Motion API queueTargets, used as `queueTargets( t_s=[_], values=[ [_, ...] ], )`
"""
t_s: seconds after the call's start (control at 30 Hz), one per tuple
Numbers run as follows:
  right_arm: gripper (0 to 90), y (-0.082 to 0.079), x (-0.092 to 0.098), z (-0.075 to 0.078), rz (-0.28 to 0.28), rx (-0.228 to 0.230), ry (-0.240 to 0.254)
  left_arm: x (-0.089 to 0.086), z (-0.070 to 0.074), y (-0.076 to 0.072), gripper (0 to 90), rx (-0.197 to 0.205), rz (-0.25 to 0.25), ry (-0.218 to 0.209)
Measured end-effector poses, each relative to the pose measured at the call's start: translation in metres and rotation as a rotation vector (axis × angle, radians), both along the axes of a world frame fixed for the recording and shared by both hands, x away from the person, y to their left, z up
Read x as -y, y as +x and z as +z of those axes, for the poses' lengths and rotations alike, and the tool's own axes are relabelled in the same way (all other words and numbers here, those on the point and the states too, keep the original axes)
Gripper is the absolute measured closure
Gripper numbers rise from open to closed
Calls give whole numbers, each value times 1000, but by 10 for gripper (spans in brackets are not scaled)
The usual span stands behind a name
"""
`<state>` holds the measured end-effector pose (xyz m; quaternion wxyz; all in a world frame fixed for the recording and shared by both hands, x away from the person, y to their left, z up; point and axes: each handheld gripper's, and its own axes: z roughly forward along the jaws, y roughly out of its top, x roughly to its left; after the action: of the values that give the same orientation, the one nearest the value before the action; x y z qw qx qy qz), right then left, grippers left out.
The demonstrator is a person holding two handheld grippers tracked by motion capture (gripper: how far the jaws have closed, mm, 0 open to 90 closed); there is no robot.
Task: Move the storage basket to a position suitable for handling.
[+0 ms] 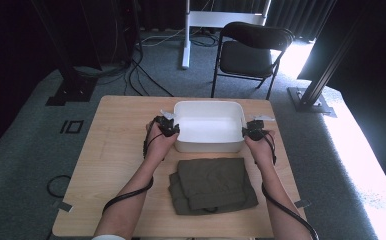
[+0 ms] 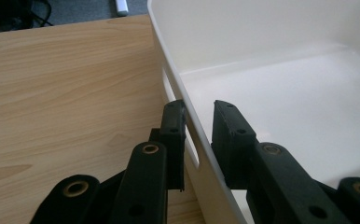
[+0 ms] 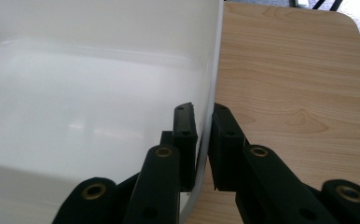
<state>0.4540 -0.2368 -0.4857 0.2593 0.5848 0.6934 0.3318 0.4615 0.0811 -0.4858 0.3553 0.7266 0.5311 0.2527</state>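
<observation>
A white plastic bin [image 1: 209,107] stands empty at the far middle of the wooden table [image 1: 116,150]. My left gripper [image 1: 167,127] is shut on its left wall, and in the left gripper view [image 2: 199,109] one jaw sits outside by the handle slot and the other inside the bin [image 2: 243,32]. On the opposite side, my right gripper [image 1: 255,131] clamps the right wall; the right gripper view [image 3: 202,112] has the thin rim of the bin [image 3: 99,93] pinched between both jaws. A folded dark olive cloth [image 1: 211,184] lies on the table just in front of the bin, between my forearms.
Bare wood lies left of the bin [image 2: 66,93] and right of it [image 3: 290,84]. Beyond the table's far edge stand a black folding chair [image 1: 251,50] and a white stand [image 1: 186,35]. Cables [image 1: 141,75] run over the grey carpet, and black frame posts [image 1: 321,80] flank the table.
</observation>
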Motion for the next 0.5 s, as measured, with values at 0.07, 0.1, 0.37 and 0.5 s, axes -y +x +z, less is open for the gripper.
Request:
queueTargets(
  t_s=[0.07,0.1,0.37,0.5],
  values=[
    [822,-1,3,0,-4,0,1,3,0,1,762,-2,-3,-7],
    [822,-1,4,0,-8,-1,1,4,0,1,762,-4,-5,-8],
    [825,-3,15,0,-28,-6,9,16,1,5,761,-16,-25,-2],
    [824,-4,22,0,-34,-8,18,20,1,6,760,-18,-34,-13]
  ],
)
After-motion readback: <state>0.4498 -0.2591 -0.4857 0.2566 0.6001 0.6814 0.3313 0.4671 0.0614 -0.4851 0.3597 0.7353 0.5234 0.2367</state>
